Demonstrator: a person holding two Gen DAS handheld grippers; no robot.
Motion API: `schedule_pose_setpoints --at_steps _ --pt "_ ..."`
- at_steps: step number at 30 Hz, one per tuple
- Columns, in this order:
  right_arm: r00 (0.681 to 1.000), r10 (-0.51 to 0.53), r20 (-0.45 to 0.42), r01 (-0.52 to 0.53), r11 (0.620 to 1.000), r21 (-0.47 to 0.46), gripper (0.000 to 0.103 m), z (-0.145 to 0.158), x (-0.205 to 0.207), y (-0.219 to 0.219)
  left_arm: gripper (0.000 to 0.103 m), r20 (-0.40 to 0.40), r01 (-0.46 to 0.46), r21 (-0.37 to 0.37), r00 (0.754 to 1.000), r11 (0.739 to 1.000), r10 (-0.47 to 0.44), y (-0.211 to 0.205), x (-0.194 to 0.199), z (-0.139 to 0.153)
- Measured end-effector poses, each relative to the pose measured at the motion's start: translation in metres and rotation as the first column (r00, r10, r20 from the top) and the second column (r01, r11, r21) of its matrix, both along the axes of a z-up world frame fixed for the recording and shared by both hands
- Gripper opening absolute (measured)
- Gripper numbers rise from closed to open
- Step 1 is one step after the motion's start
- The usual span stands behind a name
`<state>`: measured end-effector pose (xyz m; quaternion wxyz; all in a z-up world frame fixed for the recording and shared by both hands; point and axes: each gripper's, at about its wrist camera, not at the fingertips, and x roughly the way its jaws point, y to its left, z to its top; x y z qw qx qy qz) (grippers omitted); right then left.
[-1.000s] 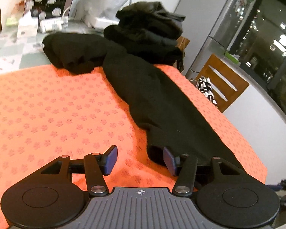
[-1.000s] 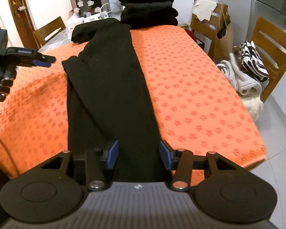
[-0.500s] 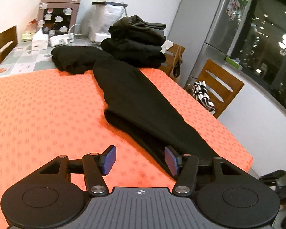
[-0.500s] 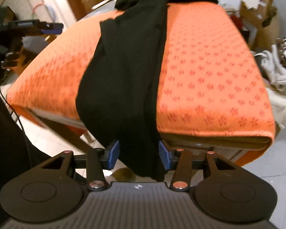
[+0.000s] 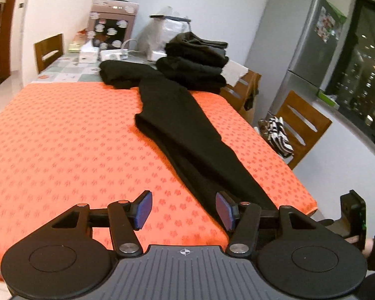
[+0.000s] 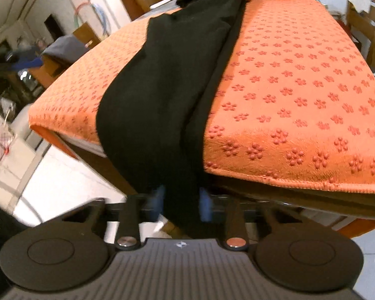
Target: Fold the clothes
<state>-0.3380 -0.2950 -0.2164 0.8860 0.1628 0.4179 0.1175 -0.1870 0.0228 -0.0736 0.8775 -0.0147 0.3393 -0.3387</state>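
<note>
Bench: we see a bench point(image 5: 62, 135) covered with an orange flower-patterned cloth point(image 6: 300, 87).
Garment: long black trousers point(image 5: 187, 135) lie lengthwise along the bench; their near end hangs over the bench's front edge.
Folded stack: a pile of folded black clothes point(image 5: 195, 62) sits at the far end, touching the trousers' far end.
Left tool: our left tool point(image 5: 183, 210) hovers above the orange cloth with its blue pads apart; nothing is between them, and the trousers pass just beside the right-hand pad.
Right tool: our right tool point(image 6: 180, 202) is below the bench edge, its jaws closing on the hanging end of the trousers, which fills the gap between the blurred blue pads.
Containers: a paper bag point(image 5: 247, 92) stands beside the bench's far right corner; we cannot tell its contents.
Chair: a wooden chair point(image 5: 302, 127) stands right of the bench, a striped cloth point(image 5: 277, 135) beside it.
</note>
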Motion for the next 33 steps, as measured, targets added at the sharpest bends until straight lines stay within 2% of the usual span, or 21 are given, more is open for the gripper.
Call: schedule_pose_setpoints --at_steps 2,6,12,19,22,25,33 --pt "1.000 0.007 0.024 -0.008 1.000 0.030 0.009 0.002 -0.002 -0.004 0.059 0.003 -0.023 0.001 1.000 1.000 0.023 0.004 -0.009 0.002" --pt "0.992 0.084 0.093 -0.091 0.993 0.075 0.008 0.020 -0.010 -0.013 0.059 0.011 -0.052 -0.002 0.999 0.999 0.052 0.008 -0.020 0.009" --pt "0.956 0.214 0.203 -0.247 0.956 0.156 0.008 0.070 -0.007 -0.031 0.059 0.020 -0.061 -0.022 0.998 0.998 0.062 0.007 -0.023 0.019" --pt "0.912 0.233 0.338 -0.319 0.920 0.227 0.007 0.142 0.044 -0.038 0.062 0.014 -0.022 -0.096 1.000 0.995 0.023 0.000 -0.010 0.037" --pt "0.902 0.219 0.372 -0.325 0.911 0.253 0.007 0.167 0.073 -0.043 0.064 0.025 -0.001 -0.136 1.000 0.991 0.004 -0.003 0.002 0.046" --pt "0.907 0.182 0.380 -0.298 0.915 0.273 0.007 0.187 0.108 -0.051 0.064 0.027 -0.007 -0.169 1.000 0.986 0.012 -0.006 0.024 0.052" --pt "0.940 -0.003 0.341 -0.133 0.918 0.375 0.007 0.200 0.228 -0.076 0.065 0.058 -0.042 -0.210 0.997 0.977 0.056 -0.003 0.085 0.060"
